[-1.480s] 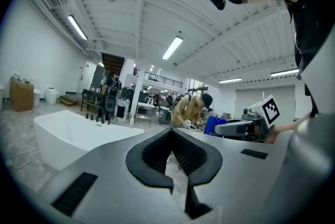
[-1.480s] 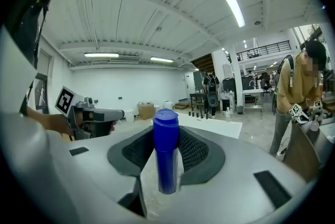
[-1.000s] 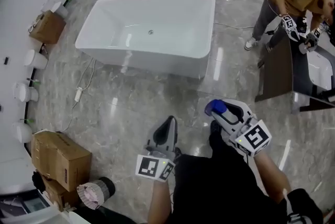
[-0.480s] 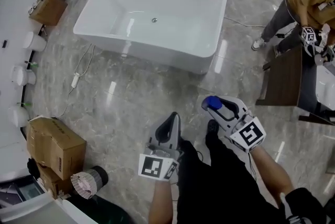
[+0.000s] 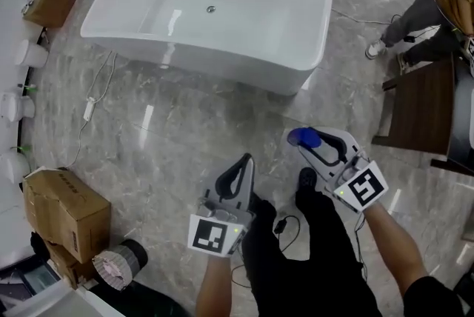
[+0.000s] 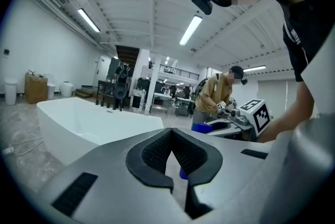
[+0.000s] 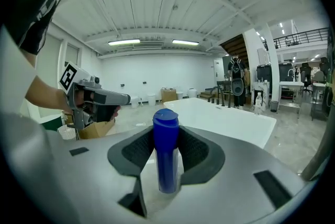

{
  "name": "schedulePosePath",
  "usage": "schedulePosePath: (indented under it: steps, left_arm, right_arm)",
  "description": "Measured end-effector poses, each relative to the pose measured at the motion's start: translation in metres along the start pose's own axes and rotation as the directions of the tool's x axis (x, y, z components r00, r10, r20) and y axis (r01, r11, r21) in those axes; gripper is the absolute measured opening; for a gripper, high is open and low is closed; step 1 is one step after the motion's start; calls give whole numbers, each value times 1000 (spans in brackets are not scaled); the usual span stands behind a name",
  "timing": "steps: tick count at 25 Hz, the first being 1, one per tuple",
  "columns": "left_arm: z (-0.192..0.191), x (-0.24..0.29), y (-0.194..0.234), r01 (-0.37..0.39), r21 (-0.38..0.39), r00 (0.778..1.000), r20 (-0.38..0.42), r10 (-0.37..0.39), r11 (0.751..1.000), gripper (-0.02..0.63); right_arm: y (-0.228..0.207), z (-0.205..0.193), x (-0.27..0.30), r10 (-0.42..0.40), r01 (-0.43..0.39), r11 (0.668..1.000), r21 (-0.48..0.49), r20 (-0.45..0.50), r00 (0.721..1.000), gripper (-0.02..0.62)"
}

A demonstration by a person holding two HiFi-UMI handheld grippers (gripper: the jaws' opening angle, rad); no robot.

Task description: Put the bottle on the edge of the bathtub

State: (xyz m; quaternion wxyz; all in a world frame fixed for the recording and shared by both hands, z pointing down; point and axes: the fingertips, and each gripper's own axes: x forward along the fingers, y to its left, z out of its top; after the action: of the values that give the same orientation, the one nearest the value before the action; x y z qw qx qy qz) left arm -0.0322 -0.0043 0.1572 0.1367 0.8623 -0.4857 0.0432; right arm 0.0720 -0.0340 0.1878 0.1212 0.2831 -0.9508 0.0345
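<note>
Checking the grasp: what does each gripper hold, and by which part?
Right gripper grips the blue bottle by its body below the cap; left gripper holds nothing.

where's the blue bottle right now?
The bottle is clamped in the right hand-held gripper, lower right in the head view, over the floor short of the bathtub.

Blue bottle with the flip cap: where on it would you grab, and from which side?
Grip the blue bottle on its straight, slim body just below the cap, coming from the side with the fingers on opposite flanks. It stands upright and its walls run parallel there, which is how the right gripper holds it.
</note>
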Motion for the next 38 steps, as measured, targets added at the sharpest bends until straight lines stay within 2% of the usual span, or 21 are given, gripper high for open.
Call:
schedulePosePath:
  steps: [2,7,14,18,22,29,31,35,38]
  left_arm:
    - [-38,15,17,23,6,1000,-11,-23,1000,12]
    - [-140,60,63,59,-44,998,-12,-59,997,12]
    - [-274,112,120,108,56,994,-36,-106,993,12]
    - [-336,139,145,137,58,990,-36,-135,989,12]
    - [-388,166,168,150,78,989,-21,-149,986,12]
    - [-468,198,206,181,66,983,-5,-181,981,12]
    - [-486,206,214,189,52,982,2,-189,981,12]
    - [-518,219,227,194,91,981,-15,-194,977,12]
    - [-537,222,238,186,63,982,-7,-186,980,12]
  right_arm:
    - [-8,-36,20,-6,6,1000,-6,-1,1000,143]
    - [-35,-146,71,7,-9,999,-39,-33,999,143]
    - [-56,-279,139,29,-30,996,-86,-15,999,143]
    - [-66,-339,172,35,-34,996,-87,11,999,143]
    - [-81,-396,205,28,-27,996,-81,10,1000,143]
    - [-99,-486,251,18,-17,997,-78,22,1000,143]
    - [-104,-506,262,30,-27,995,-99,25,999,143]
    - [-118,-537,282,39,-35,989,-141,24,999,143]
    - [-127,-558,292,35,-33,988,-150,7,999,143]
